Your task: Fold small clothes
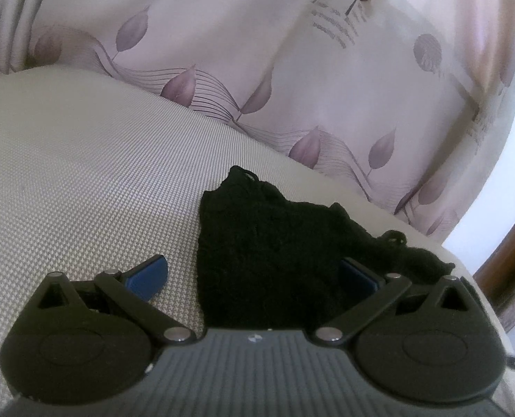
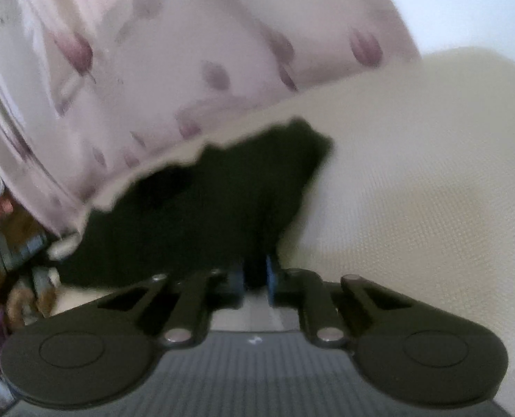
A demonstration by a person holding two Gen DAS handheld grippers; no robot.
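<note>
A small black knitted garment (image 1: 274,253) lies on the cream woven cushion (image 1: 83,180). My left gripper (image 1: 254,274) stands open low over it. Its left blue pad (image 1: 149,274) rests over the bare cushion, and its right pad (image 1: 358,272) sits against the cloth, with the garment's near edge lying between the two. In the blurred right wrist view the same garment (image 2: 222,191) spreads ahead, and my right gripper (image 2: 255,276) is shut, its blue pads pinching the cloth's near edge.
A pale curtain with purple leaf prints (image 1: 292,69) hangs just behind the cushion. A dark wooden frame (image 1: 504,271) shows at the right edge. In the right wrist view, cluttered objects (image 2: 17,253) sit off the cushion's left side.
</note>
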